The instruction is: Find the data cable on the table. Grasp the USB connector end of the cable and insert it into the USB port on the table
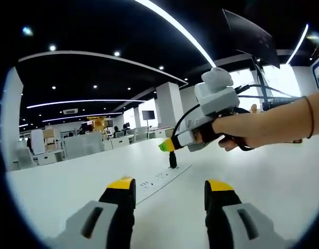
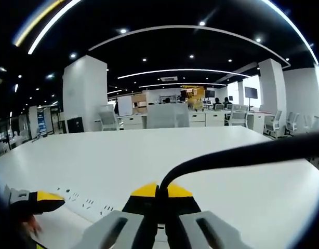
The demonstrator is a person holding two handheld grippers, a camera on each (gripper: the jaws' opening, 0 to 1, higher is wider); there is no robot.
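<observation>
Spanning both views, the white counter (image 1: 55, 192) carries a flat socket strip (image 1: 158, 182). Its long axis runs away from the left tongs (image 1: 170, 188) toward the right tongs (image 1: 168, 147).

Left tongs: jaws wide apart, holding nothing, low over the near end of the strip.

Right tongs: jaws pressed together on the black data cable (image 2: 242, 154), which arcs off to the right in the right gripper view.

USB connector (image 1: 172, 160): upright directly beneath the right tongs' tip, lower end touching the strip. Cannot tell whether it is seated.

Judgement: the coming move is a straight push down along the connector's upright axis. The right tongs are placed to do it. The left tongs are near but not needed.
</observation>
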